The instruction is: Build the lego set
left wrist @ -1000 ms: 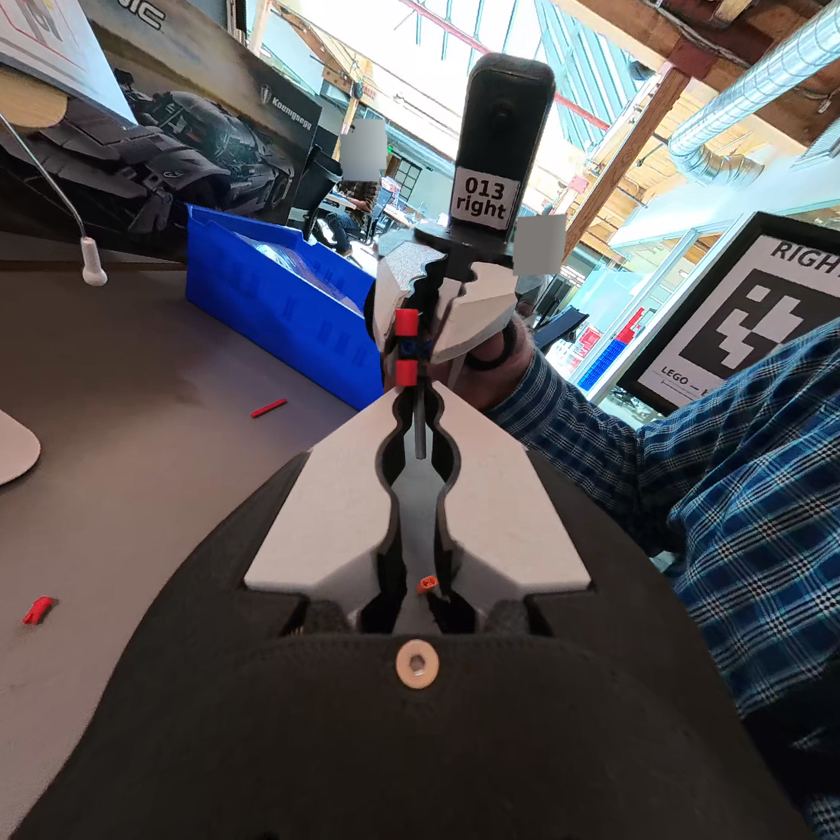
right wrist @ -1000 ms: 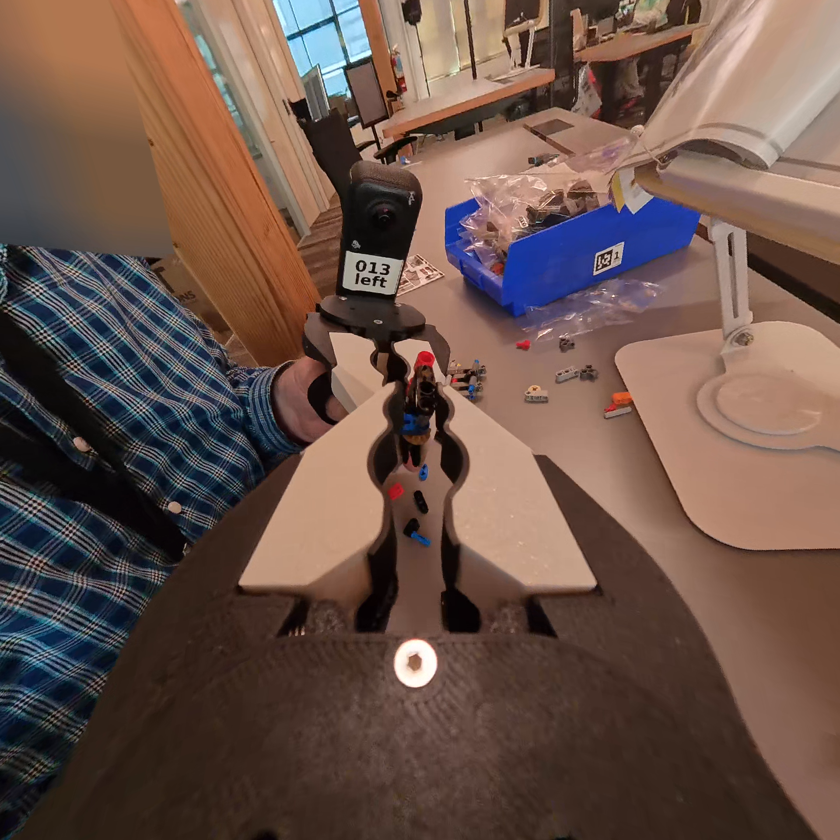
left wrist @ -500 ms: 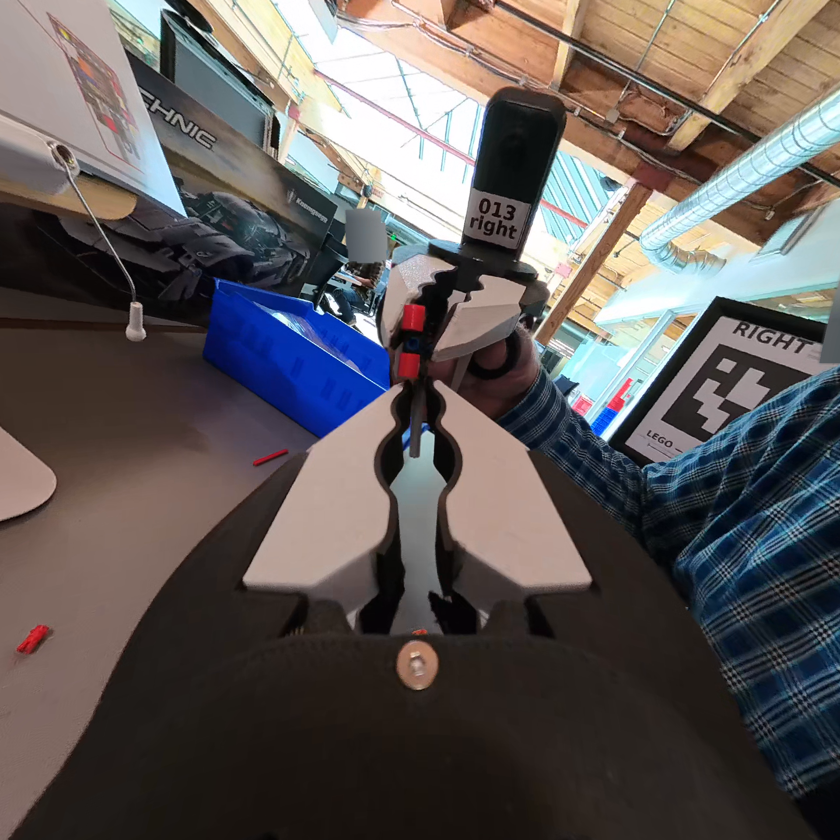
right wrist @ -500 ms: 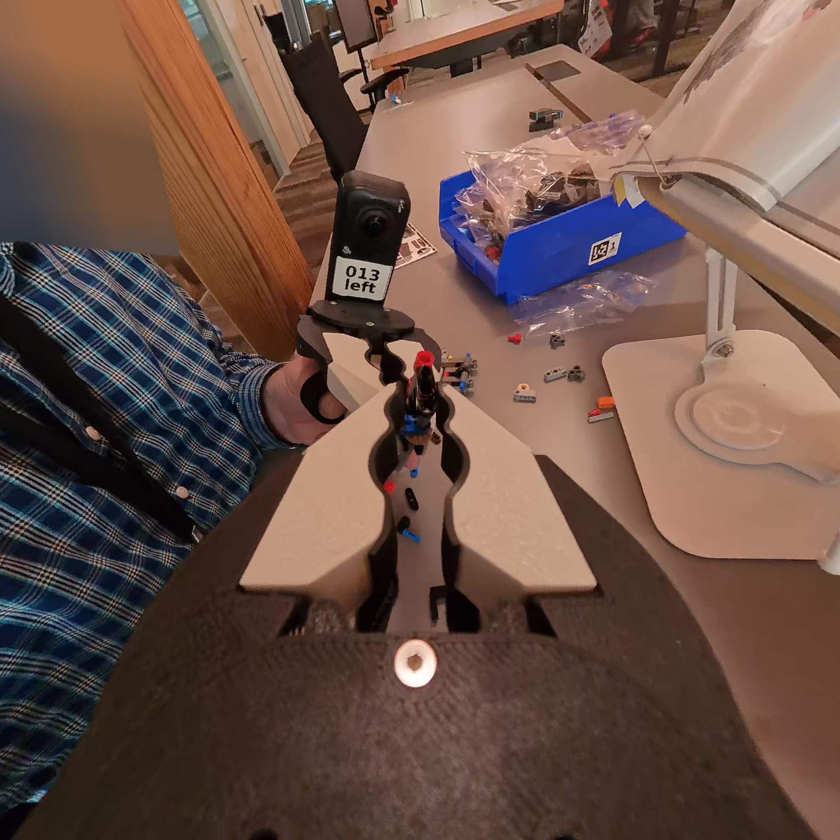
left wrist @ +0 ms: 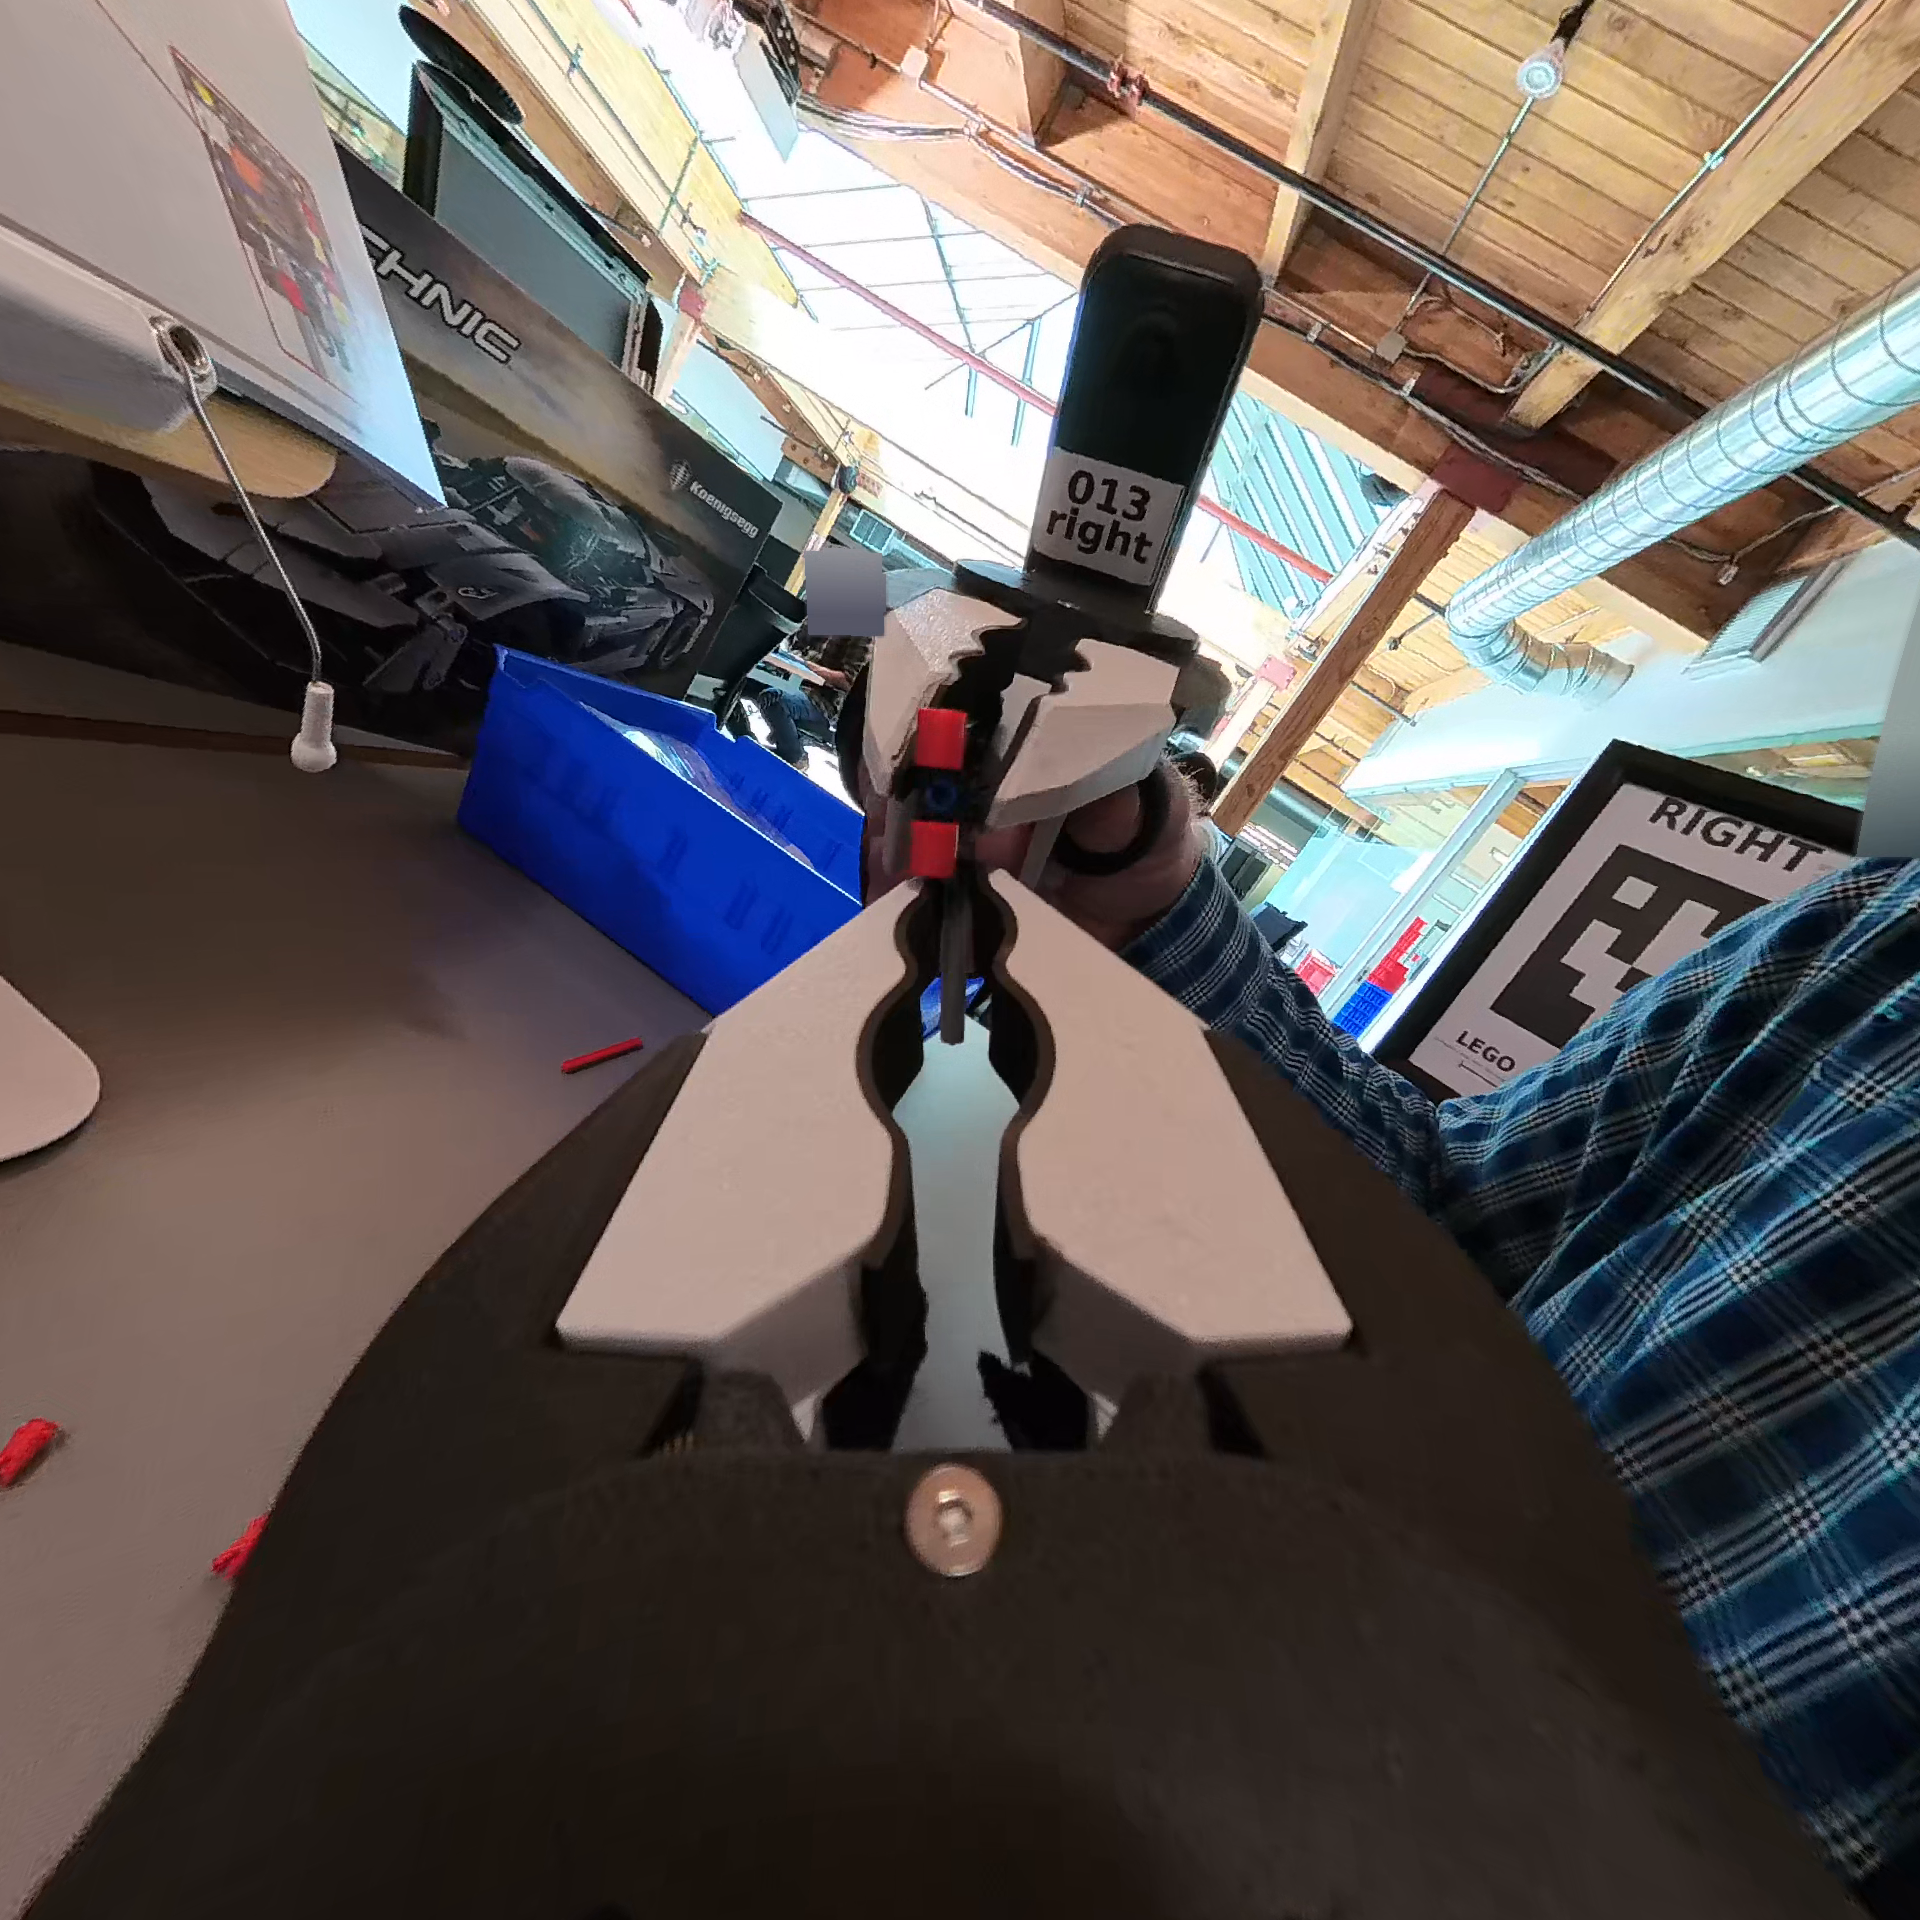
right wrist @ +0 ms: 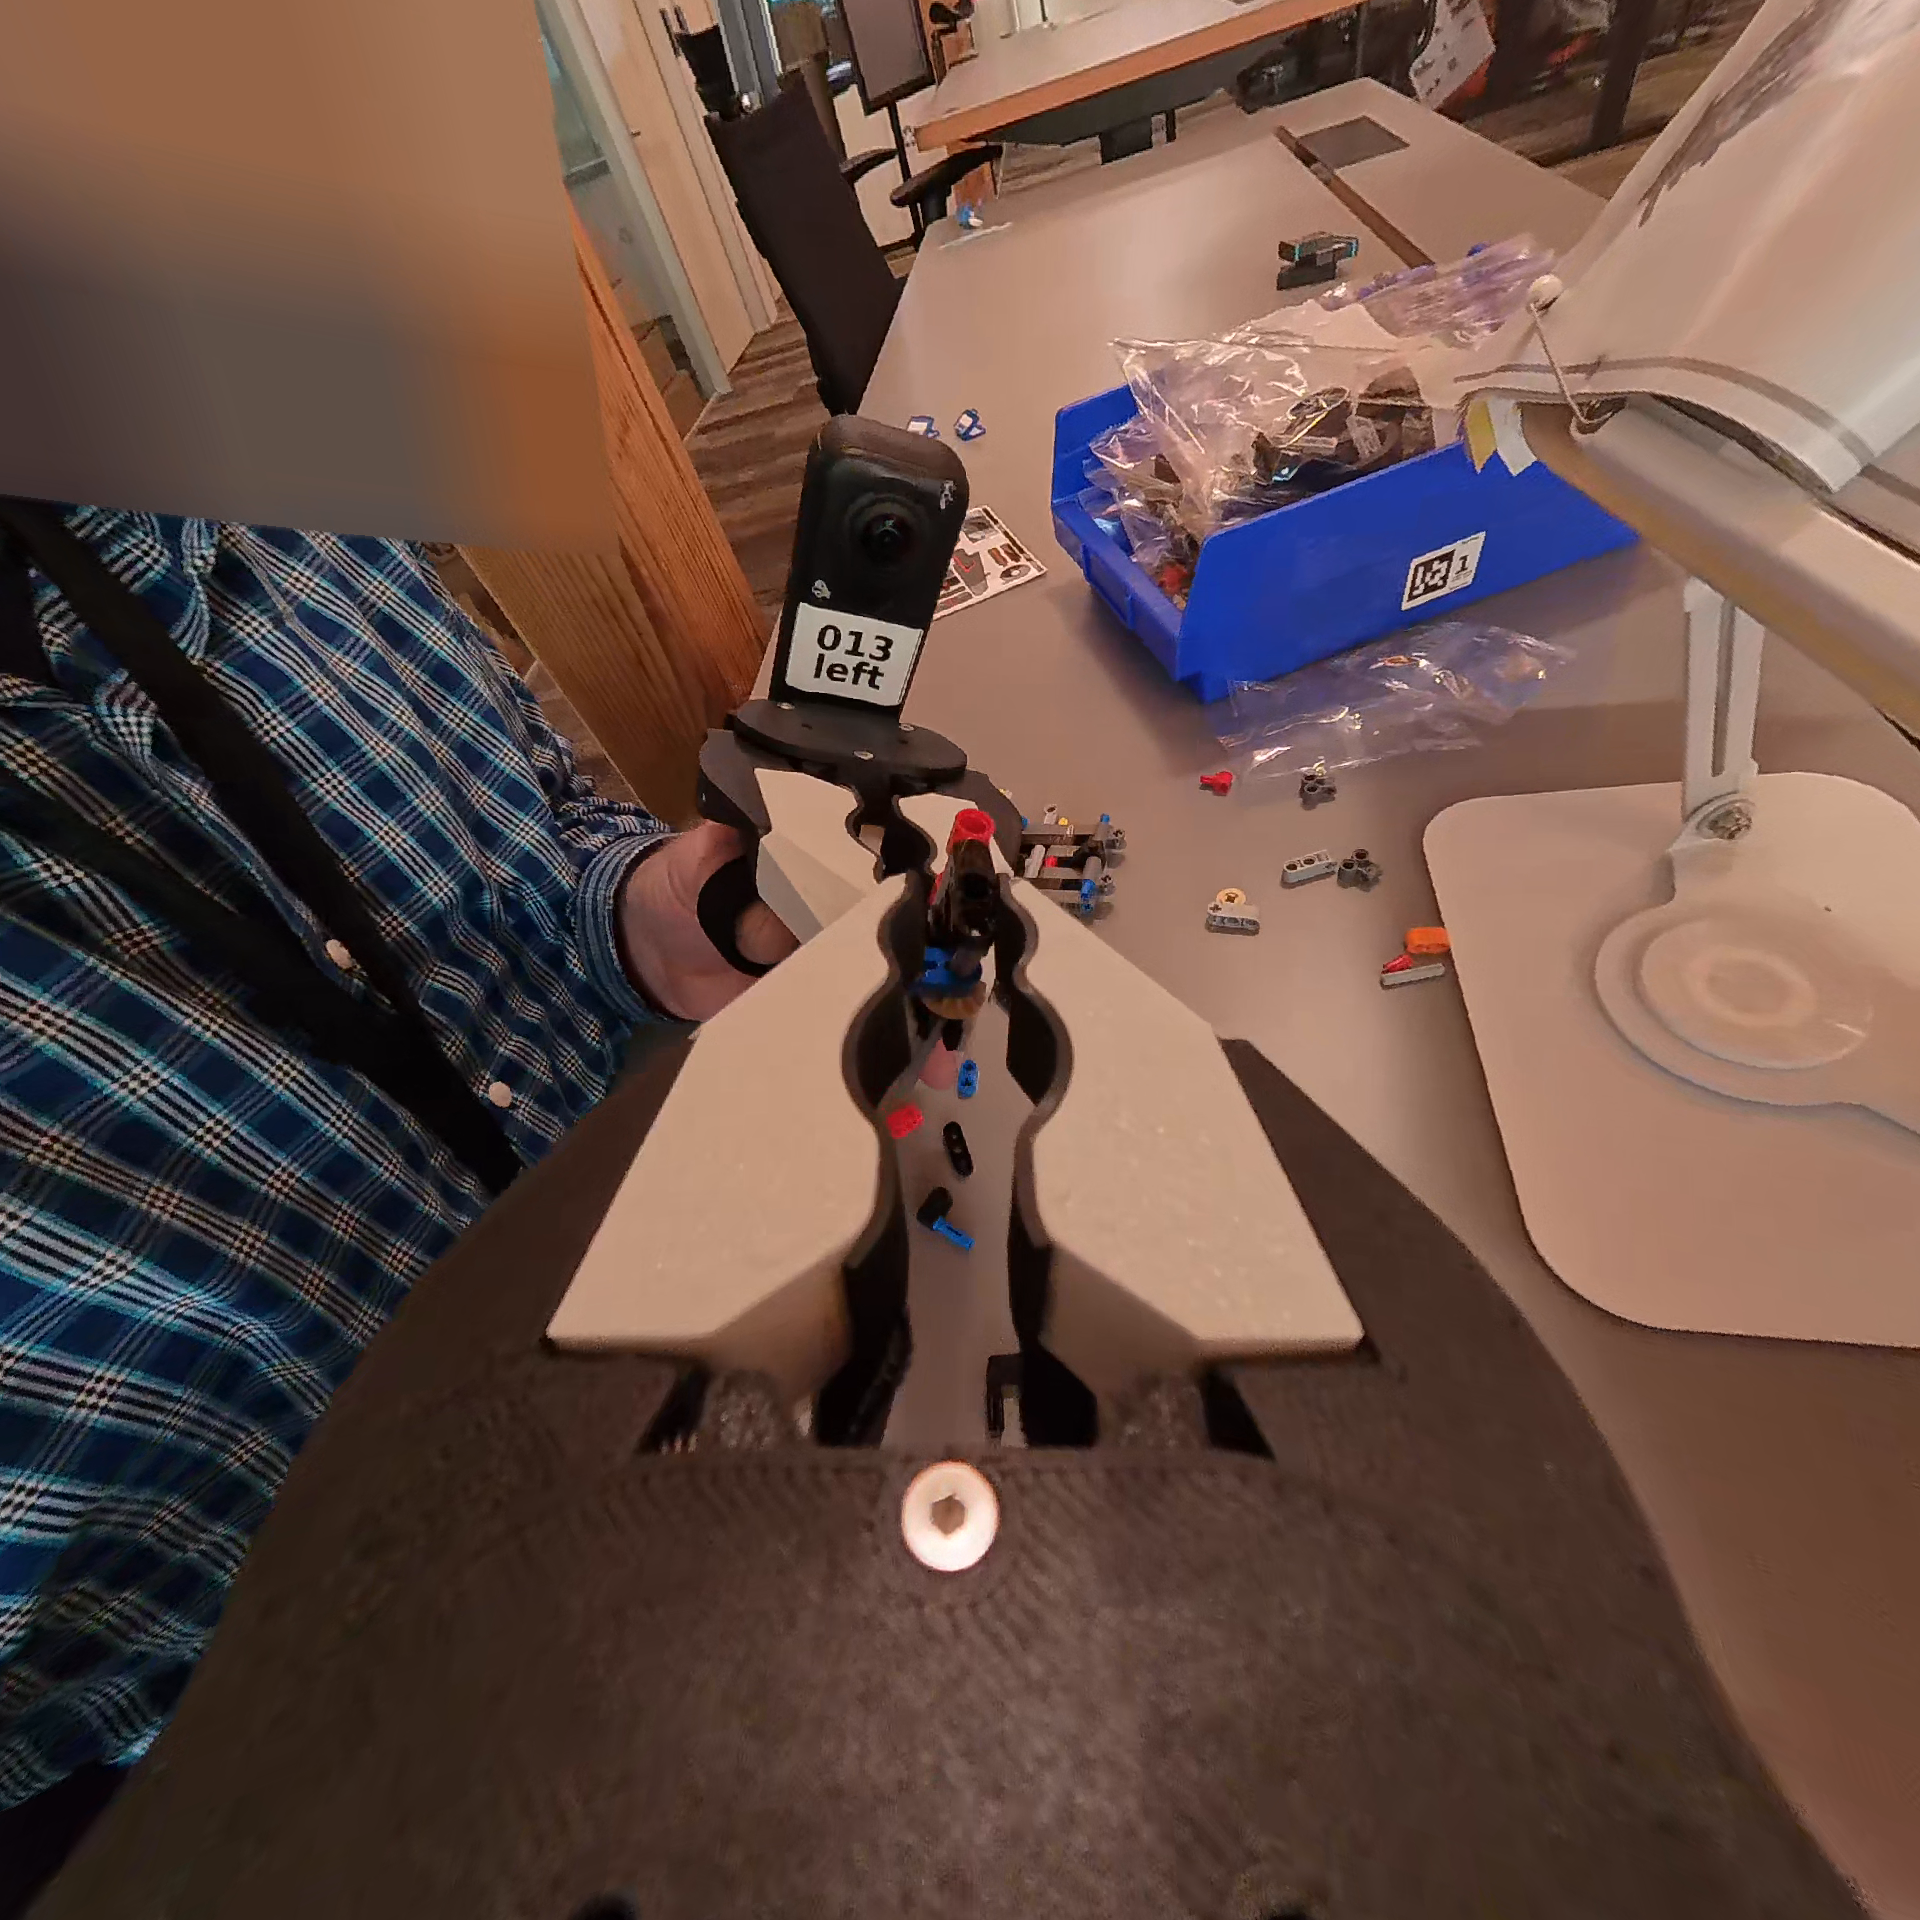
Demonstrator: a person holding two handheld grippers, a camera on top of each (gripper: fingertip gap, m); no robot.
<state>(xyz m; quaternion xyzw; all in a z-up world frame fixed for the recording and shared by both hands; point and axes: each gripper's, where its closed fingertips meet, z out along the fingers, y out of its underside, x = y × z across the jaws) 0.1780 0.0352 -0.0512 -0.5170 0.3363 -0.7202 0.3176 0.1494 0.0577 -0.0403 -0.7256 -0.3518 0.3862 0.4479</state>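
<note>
Clearly both grippers meet in the air above the surface (right wrist: 1351, 1039), and between them is a small axle assembly (left wrist: 938, 800) with red bushes and a blue piece. The left gripper (left wrist: 948, 894) has its jaws narrow around the thin grey axle end; the right gripper (right wrist: 961, 883) has its jaws closed on the upper part. I judge the assembly is very light, stiff, a little slippery, and the bushes may slide along the axle. Better to hold near the bushes, not on the bare tip. Loose pieces (right wrist: 940, 1153) lie below.
</note>
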